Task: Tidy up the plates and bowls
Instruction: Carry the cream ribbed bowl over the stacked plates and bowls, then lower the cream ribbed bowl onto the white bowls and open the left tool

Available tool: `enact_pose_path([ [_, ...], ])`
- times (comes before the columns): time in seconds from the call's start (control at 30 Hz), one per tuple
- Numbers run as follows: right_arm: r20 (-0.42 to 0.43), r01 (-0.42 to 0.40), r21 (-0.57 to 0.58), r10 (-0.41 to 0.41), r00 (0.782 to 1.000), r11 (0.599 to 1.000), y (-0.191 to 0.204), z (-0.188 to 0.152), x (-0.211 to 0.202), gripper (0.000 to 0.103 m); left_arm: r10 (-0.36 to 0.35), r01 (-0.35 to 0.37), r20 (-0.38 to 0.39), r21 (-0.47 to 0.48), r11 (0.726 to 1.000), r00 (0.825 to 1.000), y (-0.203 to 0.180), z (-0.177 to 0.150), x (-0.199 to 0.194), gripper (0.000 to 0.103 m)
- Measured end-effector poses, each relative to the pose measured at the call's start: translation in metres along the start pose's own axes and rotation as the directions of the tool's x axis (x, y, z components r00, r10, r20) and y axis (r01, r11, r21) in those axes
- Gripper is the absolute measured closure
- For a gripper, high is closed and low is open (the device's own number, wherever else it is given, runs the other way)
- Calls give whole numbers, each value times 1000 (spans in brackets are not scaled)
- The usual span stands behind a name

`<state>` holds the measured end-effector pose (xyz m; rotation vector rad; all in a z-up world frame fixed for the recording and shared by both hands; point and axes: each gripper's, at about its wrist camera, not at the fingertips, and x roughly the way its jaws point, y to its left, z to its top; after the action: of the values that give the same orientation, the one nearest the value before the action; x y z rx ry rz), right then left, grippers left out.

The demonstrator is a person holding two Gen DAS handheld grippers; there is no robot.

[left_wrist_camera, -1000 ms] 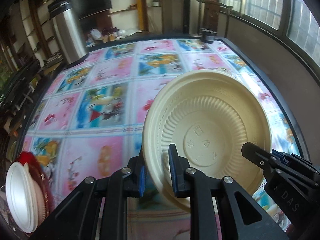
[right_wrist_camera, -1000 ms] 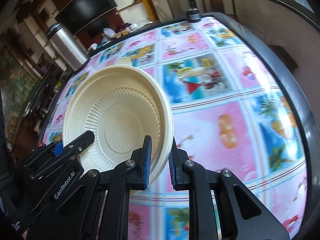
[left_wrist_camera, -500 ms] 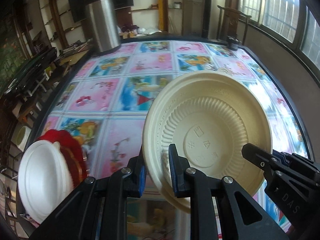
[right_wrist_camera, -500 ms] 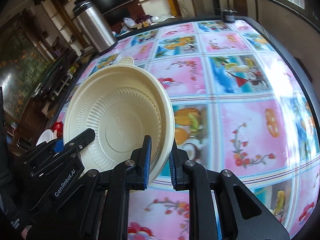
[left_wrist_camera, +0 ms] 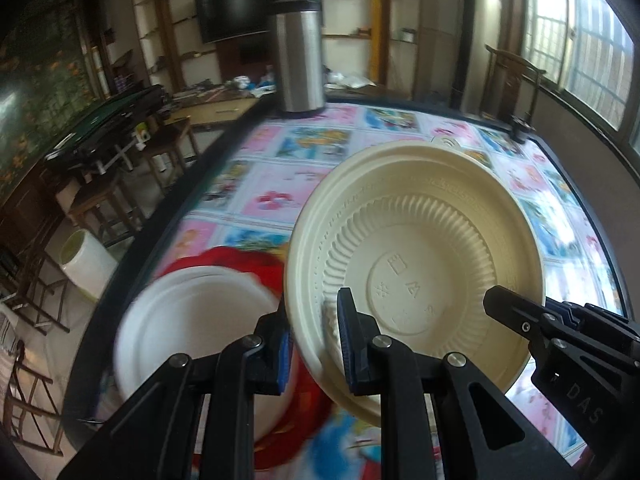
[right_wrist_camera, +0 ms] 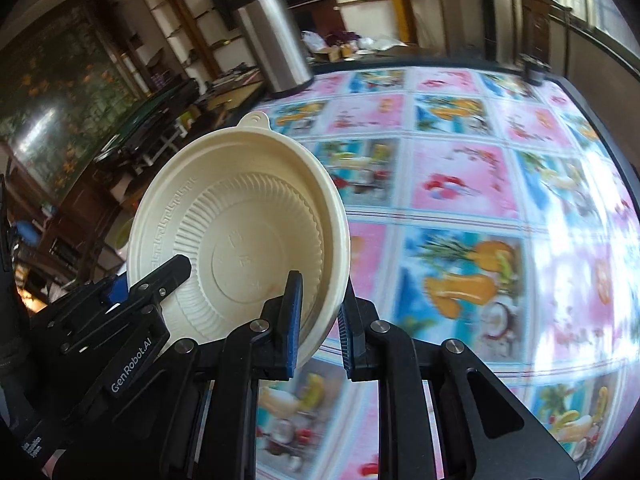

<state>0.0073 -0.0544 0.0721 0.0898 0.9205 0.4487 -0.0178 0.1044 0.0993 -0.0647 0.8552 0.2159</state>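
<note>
A cream ribbed bowl hangs tilted above the table, held at two sides of its rim. My left gripper is shut on its left rim. On the opposite rim my right gripper is shut, and it also shows in the left wrist view as the right gripper. In the right wrist view the bowl has a small tab at its top, with the left gripper at its left side. Low on the left, a white plate lies on red plates, blurred.
The table carries a bright pictured cloth and a dark raised edge. A steel flask stands at the far edge, and a small dark object at the far right corner. Chairs and a white drum stand left of the table.
Both grippers have carried the bowl leftward across the table. The white and red plate stack has come closer under the left gripper. The steel flask has shifted toward the middle of both views.
</note>
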Motion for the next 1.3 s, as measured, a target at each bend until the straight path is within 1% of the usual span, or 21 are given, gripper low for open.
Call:
enact_pose_path([
  [0.1, -8, -19, -39, 19, 1000, 999, 27, 2, 7, 87, 29, -29, 2, -31, 999, 1000, 25, -2, -3, 84],
  [0.3, -43, -60, -109, 55, 998, 992, 78, 2, 25, 86, 62, -63, -9, -101, 993, 998, 72, -9, -7, 84],
  [0.43, -75, -75, -148, 65, 995, 986, 103, -4, 37, 86, 83, -86, -23, -134, 987, 996, 93, -16, -4, 84],
  [0.53, -97, -78, -168, 62, 993, 983, 116, -9, 45, 86, 81, -87, -47, -149, 985, 996, 103, -23, 4, 84],
  [0.73, -118, -69, -187, 48, 992, 980, 127, -15, 54, 86, 82, -91, -64, -161, 983, 995, 110, -32, 9, 84],
  [1.03, -137, -50, -203, 22, 990, 978, 132, -20, 59, 86, 83, -95, -76, -165, 982, 994, 115, -39, 12, 84],
  [1.17, -145, -53, -212, 22, 989, 976, 135, -23, 62, 82, 94, -105, -73, -162, 981, 993, 117, -41, 14, 84],
  [1.3, -146, -42, -210, 11, 989, 977, 135, -24, 64, 82, 94, -104, -69, -163, 981, 993, 118, -42, 14, 83],
])
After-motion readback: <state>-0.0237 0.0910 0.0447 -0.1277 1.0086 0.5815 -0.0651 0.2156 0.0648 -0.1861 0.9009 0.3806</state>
